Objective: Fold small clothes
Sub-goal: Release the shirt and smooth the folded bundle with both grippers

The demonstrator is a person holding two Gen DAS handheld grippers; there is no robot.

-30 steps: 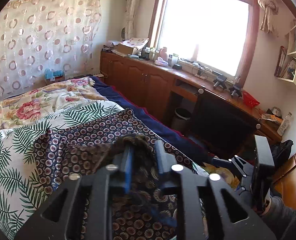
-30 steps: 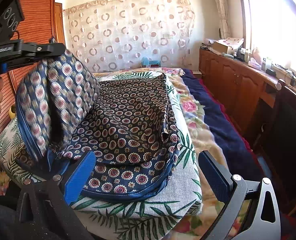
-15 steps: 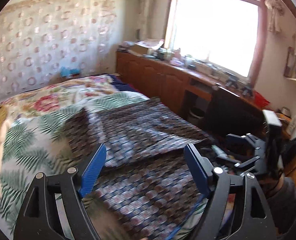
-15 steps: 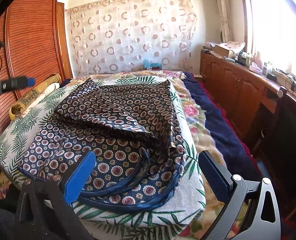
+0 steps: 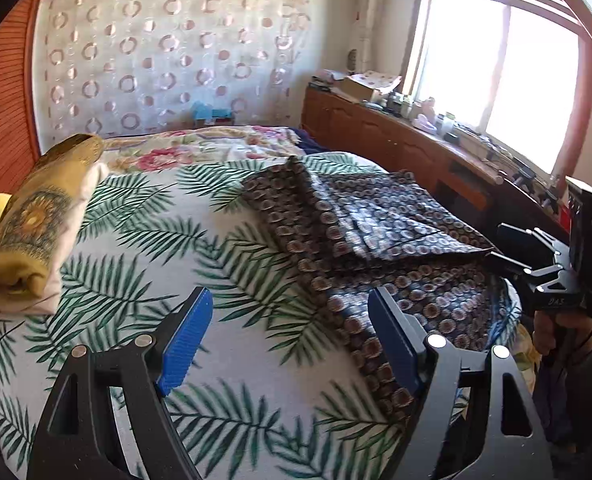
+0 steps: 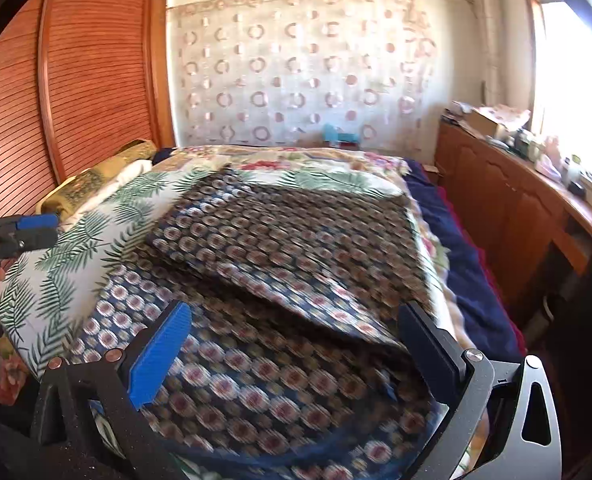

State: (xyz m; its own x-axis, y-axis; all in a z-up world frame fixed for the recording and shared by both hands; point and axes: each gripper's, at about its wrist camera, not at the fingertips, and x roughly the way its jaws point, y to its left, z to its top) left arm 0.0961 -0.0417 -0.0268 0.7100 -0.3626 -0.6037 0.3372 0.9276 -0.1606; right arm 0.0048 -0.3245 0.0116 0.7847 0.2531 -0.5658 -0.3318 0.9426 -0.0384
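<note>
A dark blue garment with a round flower print lies partly folded on the palm-leaf sheet of the bed. One flap is laid over the rest. It also shows in the left wrist view. My left gripper is open and empty above the bare sheet, left of the garment. My right gripper is open and empty, low over the garment's near edge. Each gripper shows in the other's view, the right one at the right and the left one at the left.
A folded yellow-gold cloth lies at the bed's left side. A floral quilt covers the far end of the bed. A wooden cabinet with clutter runs along the right under the window. A slatted wooden wardrobe stands at the left.
My left gripper let go of the garment flap, which now lies folded over the rest, and drew back to the left. My right gripper moved down closer to the garment.
</note>
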